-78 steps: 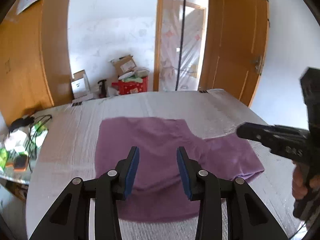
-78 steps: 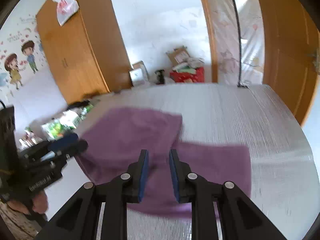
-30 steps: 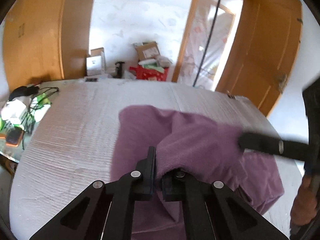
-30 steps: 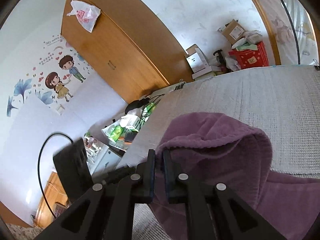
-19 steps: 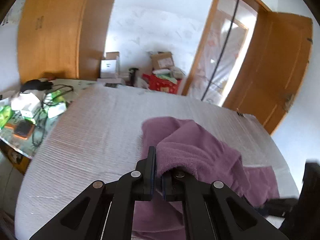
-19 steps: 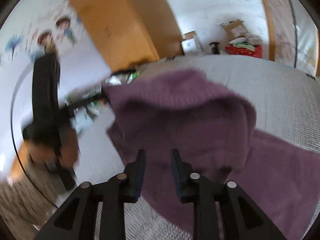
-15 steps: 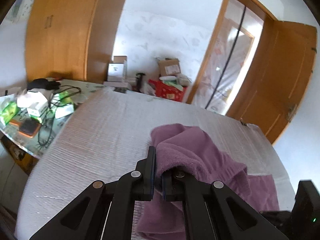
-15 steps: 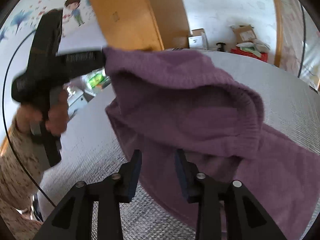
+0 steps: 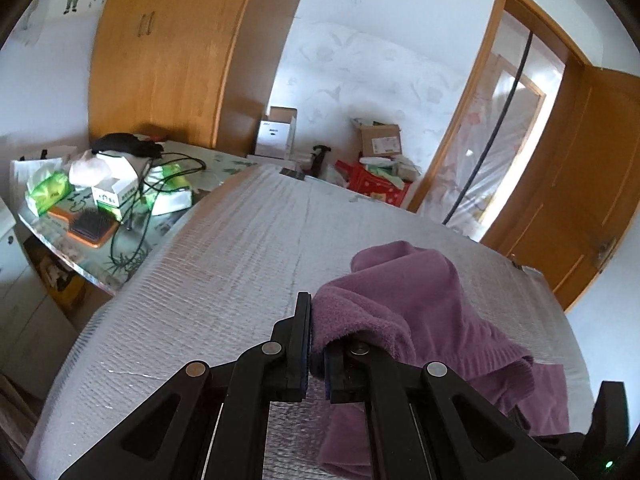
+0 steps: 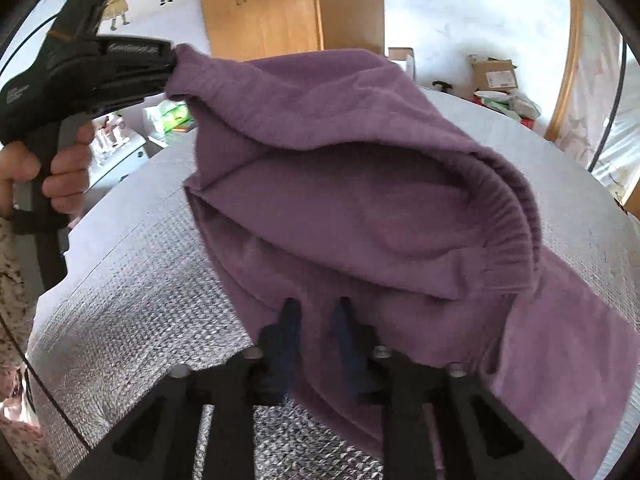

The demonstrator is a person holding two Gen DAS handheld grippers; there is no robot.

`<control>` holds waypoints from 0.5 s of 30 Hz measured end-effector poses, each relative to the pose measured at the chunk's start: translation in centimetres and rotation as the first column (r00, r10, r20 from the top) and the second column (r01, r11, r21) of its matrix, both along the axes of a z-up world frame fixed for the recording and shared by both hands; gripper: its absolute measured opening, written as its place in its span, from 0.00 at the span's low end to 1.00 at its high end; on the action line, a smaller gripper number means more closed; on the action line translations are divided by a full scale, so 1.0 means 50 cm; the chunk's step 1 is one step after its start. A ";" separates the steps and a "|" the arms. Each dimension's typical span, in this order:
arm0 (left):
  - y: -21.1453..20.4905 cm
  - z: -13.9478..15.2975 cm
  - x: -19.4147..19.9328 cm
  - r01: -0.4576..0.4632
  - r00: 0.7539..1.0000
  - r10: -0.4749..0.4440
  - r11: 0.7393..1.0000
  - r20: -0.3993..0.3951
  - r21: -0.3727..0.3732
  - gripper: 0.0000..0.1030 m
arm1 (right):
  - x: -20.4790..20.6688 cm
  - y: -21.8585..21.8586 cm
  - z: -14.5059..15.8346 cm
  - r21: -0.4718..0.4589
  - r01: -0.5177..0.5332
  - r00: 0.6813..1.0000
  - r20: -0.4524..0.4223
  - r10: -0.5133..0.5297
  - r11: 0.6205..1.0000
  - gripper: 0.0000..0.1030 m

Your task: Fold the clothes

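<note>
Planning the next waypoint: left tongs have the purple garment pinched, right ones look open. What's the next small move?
Probably close the right tongs on the hem in front of them. They are open and hold nothing, while the left tongs alone hold a corner of the purple garment up, so it sags over the bed.

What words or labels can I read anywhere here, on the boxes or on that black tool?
Nothing here can be read; each text is blurred or too small.
Left tool: pale lettering along its side, too blurred to read.
White box: small dark mark, too small to read.
Cardboard box: white label, print too small to read.
Tissue carton: green print, too small to read.
</note>
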State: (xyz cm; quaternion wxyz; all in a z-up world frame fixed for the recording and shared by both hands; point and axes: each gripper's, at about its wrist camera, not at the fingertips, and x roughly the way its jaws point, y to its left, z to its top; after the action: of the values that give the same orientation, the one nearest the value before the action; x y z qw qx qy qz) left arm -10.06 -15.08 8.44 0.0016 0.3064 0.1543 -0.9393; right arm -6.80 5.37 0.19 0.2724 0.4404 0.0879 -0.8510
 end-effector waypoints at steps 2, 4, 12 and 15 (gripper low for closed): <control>-0.012 0.001 0.003 -0.015 1.000 0.015 1.000 0.001 0.005 0.05 | -0.001 0.006 0.006 -0.022 0.007 1.000 0.000 -0.007 1.000 0.05; -0.024 0.002 0.006 -0.031 1.000 0.031 0.999 0.000 0.005 0.05 | -0.001 0.018 0.023 -0.054 0.021 1.000 -0.017 -0.022 0.998 0.05; -0.068 -0.010 0.021 -0.077 0.997 0.077 0.997 0.015 0.010 0.05 | -0.044 0.092 0.107 -0.190 0.116 0.990 -0.060 -0.130 0.975 0.04; -0.082 -0.021 0.024 -0.092 0.995 0.092 0.996 0.029 0.011 0.05 | -0.074 0.114 0.130 -0.219 0.158 0.982 -0.067 -0.177 0.963 0.04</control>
State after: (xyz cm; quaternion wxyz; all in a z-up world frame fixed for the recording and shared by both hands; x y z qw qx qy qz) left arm -8.85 -19.19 7.38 0.0451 0.3123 0.1741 -0.9328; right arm -10.47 11.09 6.71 0.2409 0.3776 -0.0297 -0.8936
